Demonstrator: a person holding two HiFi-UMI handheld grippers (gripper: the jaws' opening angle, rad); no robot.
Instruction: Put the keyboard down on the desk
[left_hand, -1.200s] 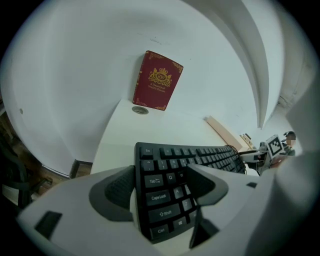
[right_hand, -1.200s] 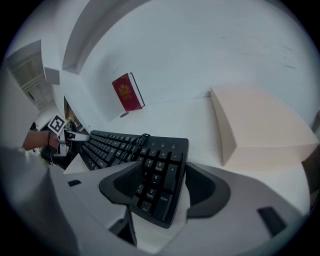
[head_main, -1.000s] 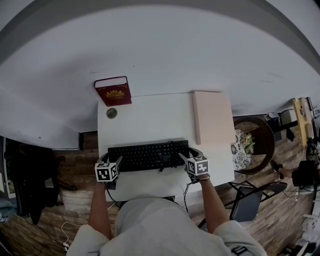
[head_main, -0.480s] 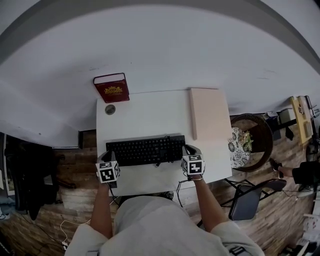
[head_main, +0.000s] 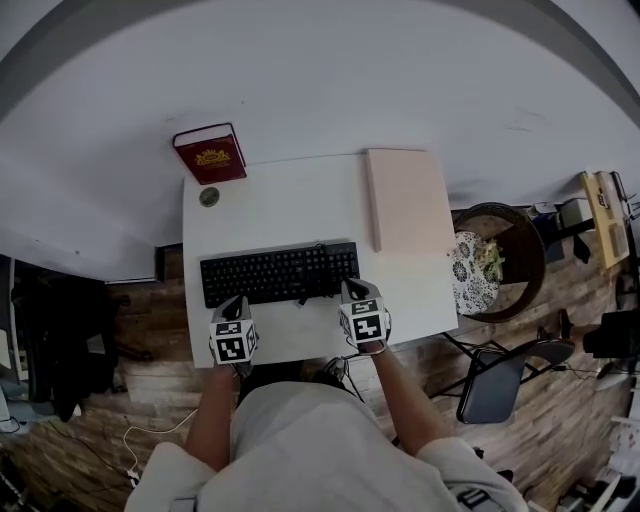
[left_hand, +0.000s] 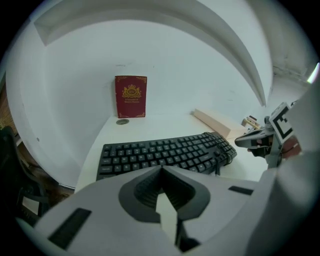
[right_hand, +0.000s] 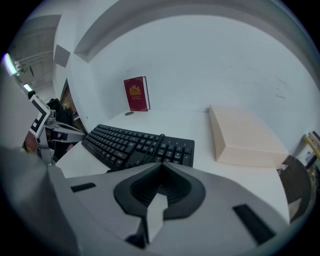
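The black keyboard (head_main: 278, 274) lies flat on the white desk (head_main: 290, 210), its cable looped over the keys (right_hand: 155, 142). Both grippers sit just in front of its near edge, apart from it. My left gripper (head_main: 236, 302) is shut with nothing between its jaws, and the keyboard (left_hand: 165, 152) shows beyond its closed tips (left_hand: 161, 170). My right gripper (head_main: 352, 290) is likewise shut and empty, with the keyboard (right_hand: 137, 145) ahead of its tips (right_hand: 161, 167). Each gripper view catches the other gripper at its side.
A red book (head_main: 209, 153) stands against the wall at the desk's back left, with a small round disc (head_main: 208, 197) before it. A flat beige box (head_main: 405, 200) lies along the right side. Off the desk's right edge are a round stand with a plant (head_main: 495, 270) and a chair (head_main: 500, 390).
Both grippers went from open at the keyboard's two ends to shut, and drew back toward the person. The keyboard stays lying on the desk.
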